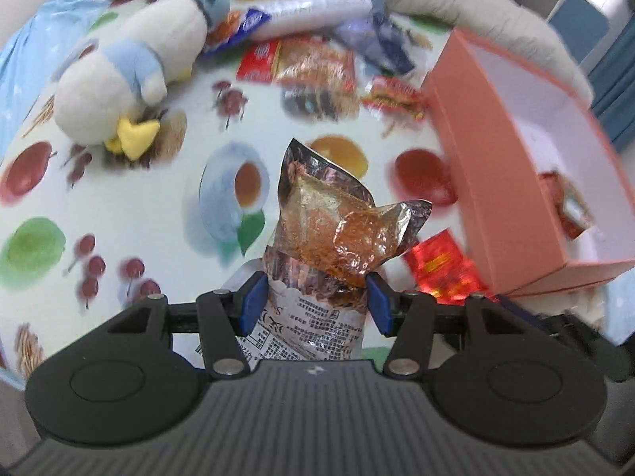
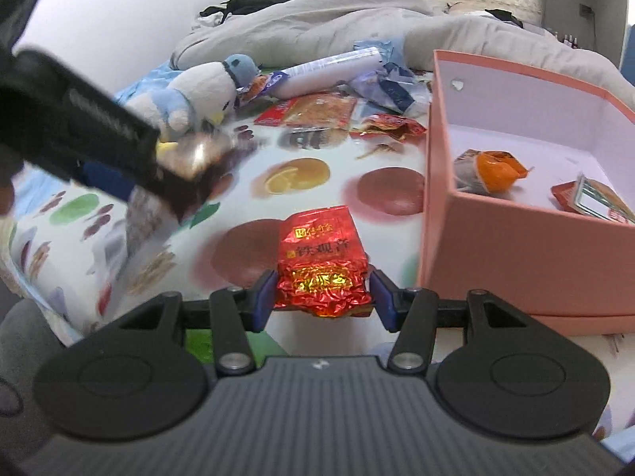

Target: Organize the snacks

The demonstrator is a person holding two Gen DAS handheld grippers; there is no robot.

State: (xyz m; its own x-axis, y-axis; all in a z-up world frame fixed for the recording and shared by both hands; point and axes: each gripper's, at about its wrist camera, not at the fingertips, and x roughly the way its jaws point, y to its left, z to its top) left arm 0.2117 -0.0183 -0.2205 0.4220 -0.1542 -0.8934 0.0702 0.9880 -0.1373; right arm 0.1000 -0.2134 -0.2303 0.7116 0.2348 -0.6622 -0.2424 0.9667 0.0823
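My left gripper (image 1: 317,297) is shut on a crumpled silver and brown snack packet (image 1: 325,230), which sticks up from between the blue pads above the fruit-print cloth (image 1: 119,206). My right gripper (image 2: 323,301) is shut on a red foil tea packet (image 2: 321,258) just left of the open pink box (image 2: 476,238). That red packet (image 1: 444,269) also shows low right in the left wrist view, beside the pink box (image 1: 496,166). In the right wrist view the silver packet (image 2: 202,154) appears blurred at upper left.
The box holds an orange packet (image 2: 492,170) and a red packet (image 2: 595,202). Several loose snack packets (image 2: 317,111) and a white roll (image 2: 329,71) lie at the far side. A plush penguin (image 1: 131,71) lies far left. Grey bedding (image 2: 317,12) lies behind.
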